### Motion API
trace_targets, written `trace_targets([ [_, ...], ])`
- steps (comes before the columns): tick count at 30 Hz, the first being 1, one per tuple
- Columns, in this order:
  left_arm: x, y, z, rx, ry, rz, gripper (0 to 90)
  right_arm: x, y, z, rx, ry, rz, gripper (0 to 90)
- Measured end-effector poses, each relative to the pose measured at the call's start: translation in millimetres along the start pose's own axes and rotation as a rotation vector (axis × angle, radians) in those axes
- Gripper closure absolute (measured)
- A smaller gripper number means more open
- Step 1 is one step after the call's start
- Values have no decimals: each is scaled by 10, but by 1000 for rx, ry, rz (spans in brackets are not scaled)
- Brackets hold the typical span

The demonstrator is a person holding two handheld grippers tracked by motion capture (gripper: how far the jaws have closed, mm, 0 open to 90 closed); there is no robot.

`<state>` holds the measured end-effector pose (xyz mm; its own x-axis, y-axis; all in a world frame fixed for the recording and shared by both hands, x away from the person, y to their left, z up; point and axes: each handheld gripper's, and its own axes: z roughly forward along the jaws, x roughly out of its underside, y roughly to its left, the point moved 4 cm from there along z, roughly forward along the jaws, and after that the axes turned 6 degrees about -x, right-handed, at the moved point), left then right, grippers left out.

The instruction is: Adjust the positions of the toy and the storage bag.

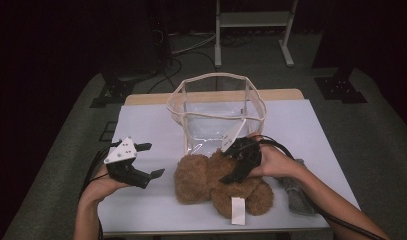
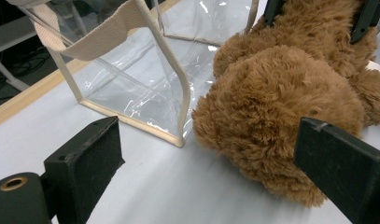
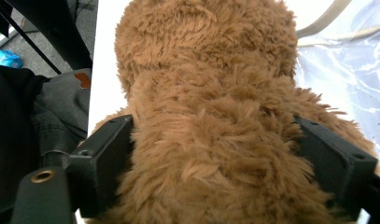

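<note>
As the work in hand appears to be bagging a plush toy, items are listed by size.

Table (image 1: 141, 125): white top, carries all items.
Clear bag (image 1: 217, 112): upright, mouth open, behind the toy; thin walls, judged floppy.
Teddy bear (image 1: 206, 180): lies at the front edge, touching the bag's base; judged light, soft, compressible, not fragile, fur unlikely to slip.
Hold point: torso, judged firmest.
Right gripper (image 3: 215, 154): jaws pressed into the bear's torso from both sides.
Left gripper (image 1: 148, 160): jaws spread, empty, just left of the bear's head.
Label (image 1: 238, 210): white tag on the bear's underside.
</note>
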<state>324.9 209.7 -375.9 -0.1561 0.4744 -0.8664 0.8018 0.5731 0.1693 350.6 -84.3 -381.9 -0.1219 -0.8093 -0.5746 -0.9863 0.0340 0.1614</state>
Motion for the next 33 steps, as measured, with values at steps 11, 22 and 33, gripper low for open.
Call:
trace_targets([
  [11,17,-1,20,3,4,1,73,101,-7,77,0,0,14,126],
  [22,33,3,31,4,10,-2,73,142,-13,139,-11,3,21,113],
  [33,43,3,36,5,13,-4,73,192,-16,173,-9,26,20,213],
])
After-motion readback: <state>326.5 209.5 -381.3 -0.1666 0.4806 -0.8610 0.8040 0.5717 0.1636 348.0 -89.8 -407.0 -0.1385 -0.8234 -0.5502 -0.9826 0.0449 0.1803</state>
